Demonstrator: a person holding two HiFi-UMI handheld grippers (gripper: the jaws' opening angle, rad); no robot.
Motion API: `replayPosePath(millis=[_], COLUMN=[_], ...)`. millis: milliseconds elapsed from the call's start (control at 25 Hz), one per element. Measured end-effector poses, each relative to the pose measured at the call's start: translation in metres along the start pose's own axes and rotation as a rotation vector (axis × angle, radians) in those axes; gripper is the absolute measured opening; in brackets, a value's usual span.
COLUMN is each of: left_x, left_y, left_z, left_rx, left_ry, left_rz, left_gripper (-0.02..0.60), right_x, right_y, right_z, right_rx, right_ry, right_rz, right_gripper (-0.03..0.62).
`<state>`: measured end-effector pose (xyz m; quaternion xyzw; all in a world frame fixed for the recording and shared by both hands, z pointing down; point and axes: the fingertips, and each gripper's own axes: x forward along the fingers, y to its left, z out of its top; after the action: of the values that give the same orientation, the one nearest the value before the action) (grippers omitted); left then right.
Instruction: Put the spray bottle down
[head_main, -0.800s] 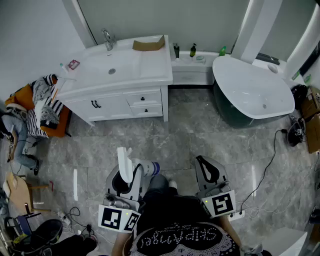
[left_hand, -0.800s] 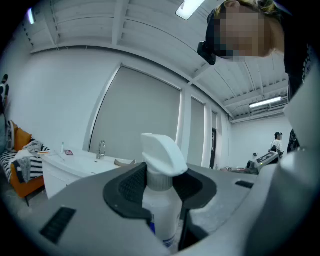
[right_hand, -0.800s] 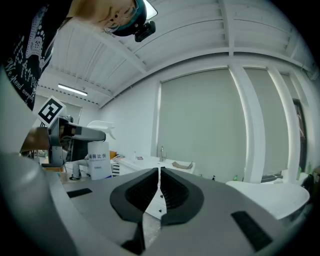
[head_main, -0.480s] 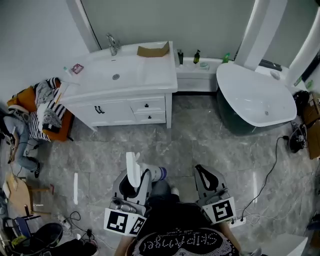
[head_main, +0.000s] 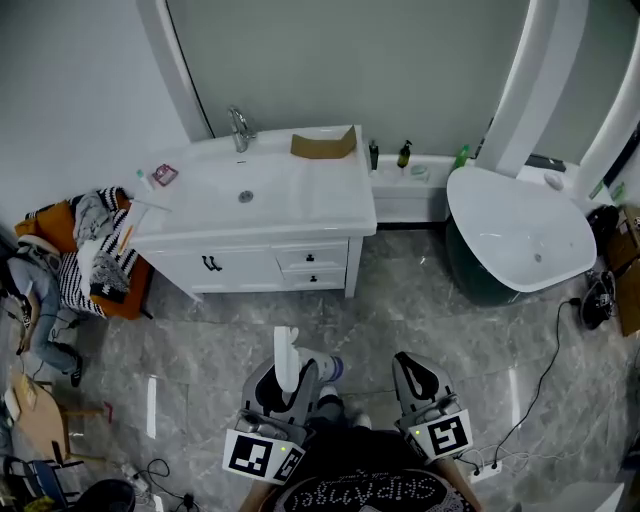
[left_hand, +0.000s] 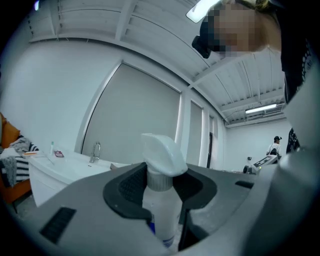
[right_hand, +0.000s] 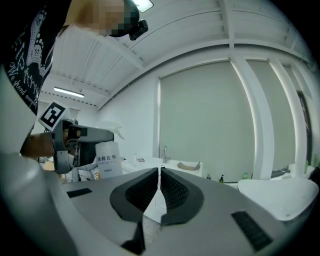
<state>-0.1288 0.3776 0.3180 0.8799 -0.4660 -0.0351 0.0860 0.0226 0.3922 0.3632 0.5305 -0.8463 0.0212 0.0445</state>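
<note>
A white spray bottle (head_main: 286, 357) with a blue band low on its body stands upright in my left gripper (head_main: 291, 377), above the grey marble floor. In the left gripper view the dark pads (left_hand: 131, 186) press on the spray bottle (left_hand: 161, 206) just under its trigger head. My right gripper (head_main: 418, 376) hangs level to the right of it, jaws shut and nothing between them. In the right gripper view the right gripper (right_hand: 159, 185) shows its pads meeting, and the left gripper (right_hand: 76, 143) with the bottle (right_hand: 109, 159) appears at the left.
A white vanity (head_main: 330, 215) with a sink and tap stands ahead, a brown pad (head_main: 323, 145) on its top. Small bottles (head_main: 404, 155) line a ledge. A white bathtub (head_main: 575, 222) is at the right, an orange seat with clothes (head_main: 95, 250) at the left. Cables (head_main: 545, 320) cross the floor.
The vanity and bathtub have slid down and nearer in the head view. Both grippers keep their places in front of the person, the left still shut on the bottle.
</note>
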Motion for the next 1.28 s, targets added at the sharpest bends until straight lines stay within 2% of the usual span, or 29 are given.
replayPosePath(millis=[200,560,960,1280], left_x=[0.023,0.049,0.084,0.133], left_y=[0.031,0.061,0.080,0.102], left_z=[0.012,0.012,0.009,0.016], left_rx=[0.014,-0.021,-0.051,-0.034], left_ry=[0.019,0.044,0.064,0.036], left_rz=[-0.051,-0.074,-0.031,0.039], left_gripper=[0.152,0.152,0.152,0.152], right_x=[0.037,0.057,0.105,0.158], right_y=[0.005,-0.004,-0.021,-0.062], right_z=[0.016,0.001,-0.004,0.004], right_rx=[0.024,0.023,0.042,0.039], right_ry=[-0.007,0.056,0.075,0.061], right_rz=[-0.035,-0.086,-0.017,0.044], right_gripper=[0.028,0.028,0.028,0.028])
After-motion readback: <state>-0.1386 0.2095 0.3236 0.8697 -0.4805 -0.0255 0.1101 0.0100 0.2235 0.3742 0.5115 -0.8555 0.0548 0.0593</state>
